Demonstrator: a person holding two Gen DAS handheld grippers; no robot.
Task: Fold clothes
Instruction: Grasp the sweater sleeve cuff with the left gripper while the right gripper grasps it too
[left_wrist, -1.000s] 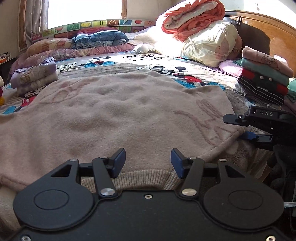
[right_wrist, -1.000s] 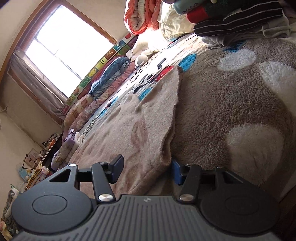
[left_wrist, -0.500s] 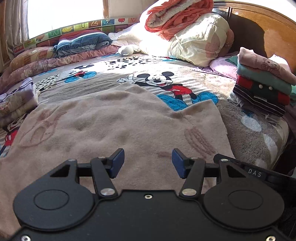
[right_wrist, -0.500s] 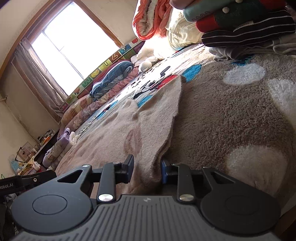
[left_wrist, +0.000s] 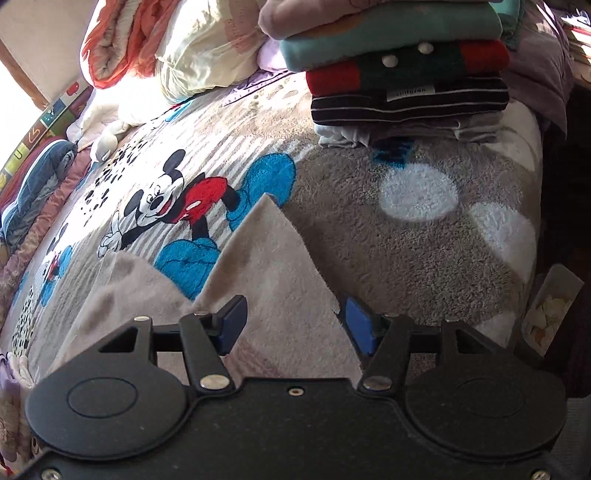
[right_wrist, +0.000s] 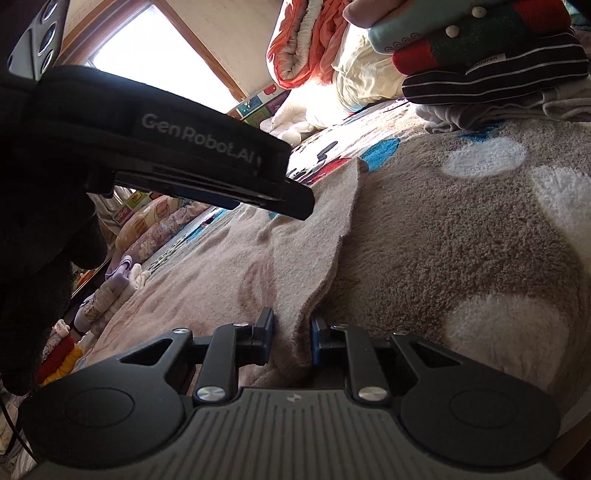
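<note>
Beige fleece garment (left_wrist: 273, 280) lies flat beside the folded clothes stack (left_wrist: 406, 74). Right gripper (right_wrist: 291, 338) pinches its edge; left gripper (left_wrist: 291, 321) hovers spread above it.

Cartoon-mouse bedspread (left_wrist: 424, 236) underneath, grey plush with white and blue patches. Rolled orange quilt (left_wrist: 110, 40) on a cream pillow (left_wrist: 207, 55) toward the headboard end. Small white plush toy (left_wrist: 107, 138) just beside the pillow. Folded blue blanket (left_wrist: 37, 177) along the far edge, against a bright alphabet border (left_wrist: 55, 110). Sunlit window (right_wrist: 155, 55) with wooden frame beyond. Clear container (left_wrist: 550, 310) of pale bits off the bed's right edge, contents too small to tell.
</note>
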